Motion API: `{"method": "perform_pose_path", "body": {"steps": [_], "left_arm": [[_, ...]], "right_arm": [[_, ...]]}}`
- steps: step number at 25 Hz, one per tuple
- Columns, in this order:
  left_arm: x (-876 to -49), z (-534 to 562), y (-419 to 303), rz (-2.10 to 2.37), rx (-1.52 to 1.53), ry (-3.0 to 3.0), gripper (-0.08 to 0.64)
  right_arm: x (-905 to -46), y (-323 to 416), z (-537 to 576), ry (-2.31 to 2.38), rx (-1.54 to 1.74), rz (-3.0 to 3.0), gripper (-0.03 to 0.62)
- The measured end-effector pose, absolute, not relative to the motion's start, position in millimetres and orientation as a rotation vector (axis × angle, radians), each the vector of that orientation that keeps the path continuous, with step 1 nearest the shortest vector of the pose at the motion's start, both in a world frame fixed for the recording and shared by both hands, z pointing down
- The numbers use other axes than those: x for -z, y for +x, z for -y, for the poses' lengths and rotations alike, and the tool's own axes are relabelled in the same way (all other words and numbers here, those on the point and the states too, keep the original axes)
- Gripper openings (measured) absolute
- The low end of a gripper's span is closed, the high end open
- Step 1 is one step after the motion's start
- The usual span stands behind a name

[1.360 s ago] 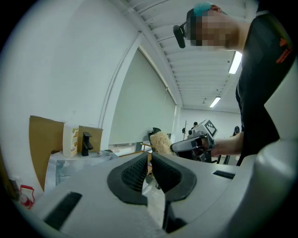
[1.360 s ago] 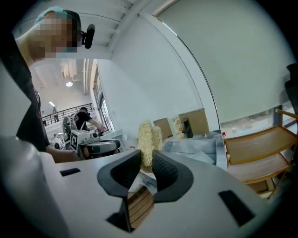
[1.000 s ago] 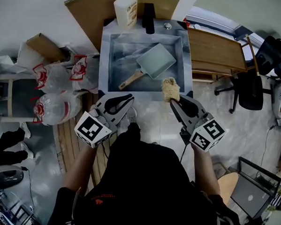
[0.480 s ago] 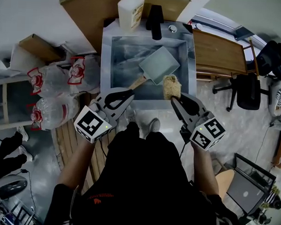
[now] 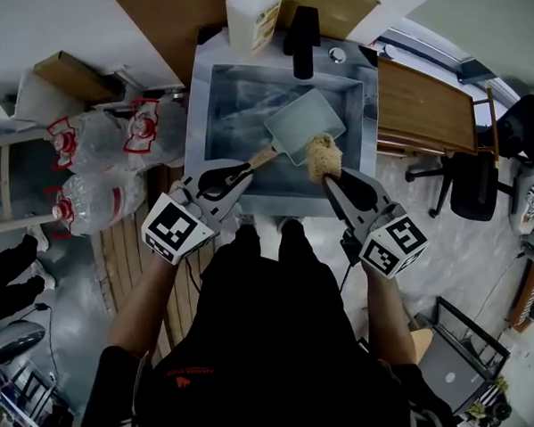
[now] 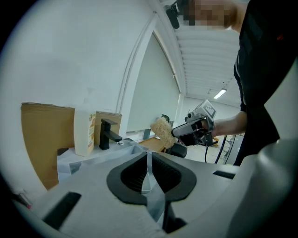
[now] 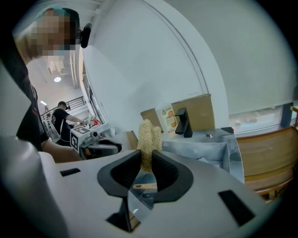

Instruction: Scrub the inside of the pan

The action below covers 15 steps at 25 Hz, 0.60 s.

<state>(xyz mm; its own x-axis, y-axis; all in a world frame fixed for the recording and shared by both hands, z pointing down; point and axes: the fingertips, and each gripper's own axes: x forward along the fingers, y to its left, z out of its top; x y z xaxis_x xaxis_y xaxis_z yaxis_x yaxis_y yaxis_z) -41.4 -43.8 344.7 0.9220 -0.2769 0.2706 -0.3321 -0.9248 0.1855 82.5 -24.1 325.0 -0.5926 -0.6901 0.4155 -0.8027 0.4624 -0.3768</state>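
Note:
A grey rectangular pan (image 5: 305, 124) with a wooden handle (image 5: 261, 158) lies in the steel sink (image 5: 199, 115). My right gripper (image 5: 328, 177) is shut on a tan scrubbing pad (image 5: 322, 156), which hangs over the pan's near corner. In the right gripper view the pad (image 7: 147, 137) stands up between the jaws and the handle (image 7: 145, 186) shows below them. My left gripper (image 5: 245, 170) is shut with nothing in it, near the sink's front rim, beside the handle's end. The left gripper view shows its jaws (image 6: 148, 161) closed and the pad (image 6: 163, 131) off to the right.
A soap bottle (image 5: 253, 15) and a black faucet (image 5: 303, 30) stand at the sink's back. Filled plastic bags (image 5: 92, 150) lie to the left, and a cardboard sheet (image 5: 161, 15) leans behind. A wooden bench (image 5: 433, 105) and an office chair (image 5: 473, 174) are on the right.
Both grippers have moved forward toward the sink and a little down. The pad has gone from the sink's front rim to over the pan's near corner.

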Motion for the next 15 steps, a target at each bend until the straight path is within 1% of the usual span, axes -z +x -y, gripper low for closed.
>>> {"method": "perform_pose_path", "body": {"steps": [7, 13, 15], "left_arm": [[-374, 71, -16, 0.539, -0.445, 2.792, 0.040], [-411, 88, 1, 0.541, -0.593, 2.790, 0.041], [-428, 89, 4, 0.524, -0.659, 2.772, 0.055]], "right_arm": [[-354, 104, 63, 1.164, -0.855, 2.516, 0.081], [-384, 120, 99, 1.064, -0.867, 2.490, 0.081], [-395, 122, 108, 1.031, -0.861, 2.479, 0.081]]}}
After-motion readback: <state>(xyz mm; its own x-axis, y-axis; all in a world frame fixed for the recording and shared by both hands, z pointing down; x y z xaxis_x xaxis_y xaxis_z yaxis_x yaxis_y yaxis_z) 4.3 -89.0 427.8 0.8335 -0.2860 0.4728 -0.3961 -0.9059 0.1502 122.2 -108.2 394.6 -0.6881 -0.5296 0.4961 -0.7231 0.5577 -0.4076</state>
